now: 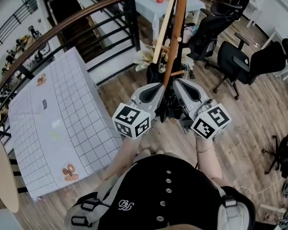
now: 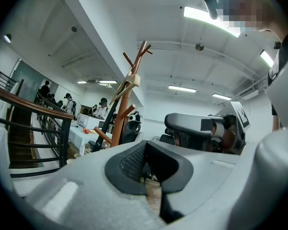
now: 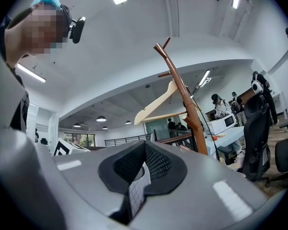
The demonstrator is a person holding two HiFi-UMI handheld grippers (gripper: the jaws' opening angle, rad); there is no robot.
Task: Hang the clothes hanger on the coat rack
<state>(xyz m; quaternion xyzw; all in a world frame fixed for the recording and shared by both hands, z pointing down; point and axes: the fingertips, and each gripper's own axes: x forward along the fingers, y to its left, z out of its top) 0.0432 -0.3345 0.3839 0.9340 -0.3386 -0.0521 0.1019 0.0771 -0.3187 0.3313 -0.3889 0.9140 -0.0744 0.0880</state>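
Observation:
A light wooden clothes hanger (image 1: pixel 161 27) hangs on the brown wooden coat rack (image 1: pixel 177 32) right in front of me. From the right gripper view the hanger (image 3: pixel 158 104) rests on an upper peg of the rack (image 3: pixel 185 95), free of both grippers. The left gripper view also shows the hanger (image 2: pixel 125 87) on the rack (image 2: pixel 127 107). My left gripper (image 1: pixel 160 89) and right gripper (image 1: pixel 177 86) sit side by side at the pole's foot, pointing level at it. Both are shut and empty, as seen at the left gripper (image 2: pixel 146 163) and the right gripper (image 3: pixel 144 161).
A table with a white gridded cloth (image 1: pixel 62 114) stands at the left, behind it a curved stair railing (image 1: pixel 77 20). Black office chairs (image 1: pixel 249 61) stand at the right. A white table (image 1: pixel 151 6) is beyond the rack. People stand far back.

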